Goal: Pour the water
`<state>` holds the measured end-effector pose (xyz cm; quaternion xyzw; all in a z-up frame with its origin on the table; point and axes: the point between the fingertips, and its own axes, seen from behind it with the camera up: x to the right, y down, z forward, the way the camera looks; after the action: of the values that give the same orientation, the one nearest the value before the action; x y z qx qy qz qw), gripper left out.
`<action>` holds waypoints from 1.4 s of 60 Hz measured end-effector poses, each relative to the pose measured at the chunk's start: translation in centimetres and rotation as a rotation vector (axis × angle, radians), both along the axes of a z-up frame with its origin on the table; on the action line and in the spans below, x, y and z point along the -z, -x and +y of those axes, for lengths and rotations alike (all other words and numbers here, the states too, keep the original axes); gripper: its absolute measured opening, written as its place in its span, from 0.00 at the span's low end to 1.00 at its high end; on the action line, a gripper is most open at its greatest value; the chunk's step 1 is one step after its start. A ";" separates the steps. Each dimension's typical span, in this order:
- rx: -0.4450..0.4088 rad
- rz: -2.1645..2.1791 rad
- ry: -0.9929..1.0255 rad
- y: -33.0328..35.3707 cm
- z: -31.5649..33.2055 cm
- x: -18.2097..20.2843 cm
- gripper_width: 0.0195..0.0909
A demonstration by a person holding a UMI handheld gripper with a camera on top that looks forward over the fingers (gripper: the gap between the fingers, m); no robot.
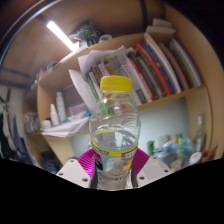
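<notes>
A gripper (113, 172) holds a clear, yellow-capped water bottle (116, 135) upright between its fingers, before a bookshelf (150, 70); carrying stage; next, likely tilting over a cup, none visible.

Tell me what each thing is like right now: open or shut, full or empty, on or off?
bottle: upright between the fingers, clear, holds some water, level hard to tell
cap: yellow, on the bottle
gripper: shut on the bottle, pink pads against its sides
light: on
shelf: open front, packed with leaning books and papers
</notes>
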<state>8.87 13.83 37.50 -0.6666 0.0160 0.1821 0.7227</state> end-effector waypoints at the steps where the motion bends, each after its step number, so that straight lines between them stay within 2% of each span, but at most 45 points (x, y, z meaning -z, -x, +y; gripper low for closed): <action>1: 0.044 -0.043 -0.009 -1.5 0.4 0.3 0.38; 5: 0.163 -0.160 0.005 -6.3 1.4 3.6 0.38; 11: 0.208 -0.225 0.122 -10.9 2.4 13.6 0.38; 18: 0.201 -0.276 0.251 -11.8 2.7 22.6 0.39; 26: 0.167 -0.327 0.276 -11.0 2.8 27.7 0.39; 35: 0.144 -0.346 0.289 -10.5 3.1 30.6 0.41; 55: 0.149 -0.338 0.243 -10.7 2.7 30.5 0.41; 59: 0.149 -0.342 0.246 -10.6 2.7 30.5 0.46; 65: 0.143 -0.359 0.293 -10.8 2.6 30.7 0.59; 70: 0.105 -0.355 0.367 -10.4 1.9 31.8 0.92; 75: 0.083 -0.293 0.418 -10.1 0.6 32.1 0.90; 84: 0.114 -0.294 0.449 -10.6 -2.9 31.0 0.90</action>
<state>19.42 10.97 6.47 -0.8274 -0.0116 0.0346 0.5604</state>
